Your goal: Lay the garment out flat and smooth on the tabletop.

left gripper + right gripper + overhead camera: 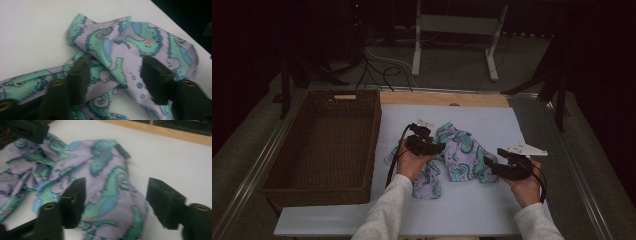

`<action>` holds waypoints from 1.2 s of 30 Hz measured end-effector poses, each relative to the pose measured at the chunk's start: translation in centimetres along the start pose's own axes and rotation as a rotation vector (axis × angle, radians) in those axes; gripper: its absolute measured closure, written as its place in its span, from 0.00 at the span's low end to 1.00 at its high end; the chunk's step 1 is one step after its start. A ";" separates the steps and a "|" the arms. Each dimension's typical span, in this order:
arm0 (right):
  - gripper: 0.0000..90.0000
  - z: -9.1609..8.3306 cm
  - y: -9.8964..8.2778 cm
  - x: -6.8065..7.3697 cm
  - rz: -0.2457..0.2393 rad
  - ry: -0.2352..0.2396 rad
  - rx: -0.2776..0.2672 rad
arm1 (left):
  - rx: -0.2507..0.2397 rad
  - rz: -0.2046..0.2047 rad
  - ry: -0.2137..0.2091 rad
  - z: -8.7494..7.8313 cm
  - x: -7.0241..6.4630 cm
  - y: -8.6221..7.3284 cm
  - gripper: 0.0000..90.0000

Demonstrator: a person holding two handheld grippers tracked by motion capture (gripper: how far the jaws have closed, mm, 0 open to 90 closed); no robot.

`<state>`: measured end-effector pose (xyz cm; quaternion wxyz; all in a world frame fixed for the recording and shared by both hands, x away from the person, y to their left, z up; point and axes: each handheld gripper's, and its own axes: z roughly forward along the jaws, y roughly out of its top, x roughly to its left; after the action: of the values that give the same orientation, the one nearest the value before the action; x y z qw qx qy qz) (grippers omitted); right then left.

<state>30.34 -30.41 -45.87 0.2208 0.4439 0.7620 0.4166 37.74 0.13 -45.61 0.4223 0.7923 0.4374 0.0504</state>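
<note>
A crumpled cloth printed with green and blue seahorses on lilac lies on the white board. My left gripper sits at the cloth's left part, held in a hand from below. In the left gripper view its jaws stand apart over the cloth, and nothing is pinched between them. My right gripper is at the cloth's right edge. Its jaws are spread wide, with the cloth lying loose beneath them.
A dark woven basket stands to the left of the board, its inside bare. A wooden strip runs along the board's far edge. Beyond the table are a white stand and cables on the floor.
</note>
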 end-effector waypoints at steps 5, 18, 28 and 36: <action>0.25 0.4 0.1 1.4 -0.032 0.044 -0.011 | -0.016 0.028 -0.016 -0.7 -0.8 -0.5 0.24; 0.20 2.1 -0.4 4.7 -0.104 0.123 0.032 | -0.080 0.042 0.011 -3.4 -2.4 -2.6 0.03; 0.20 4.9 -1.5 8.9 -0.218 0.157 0.114 | -0.099 0.043 0.016 -4.6 -2.3 -4.3 0.00; 0.47 6.5 -2.0 10.8 -0.365 0.047 0.158 | -0.098 0.053 0.003 -4.7 -1.9 -5.2 0.03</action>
<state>28.39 -18.78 -50.79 0.2393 0.3044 0.8652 0.3185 31.07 2.97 -45.76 0.4585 0.7819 0.4140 0.0840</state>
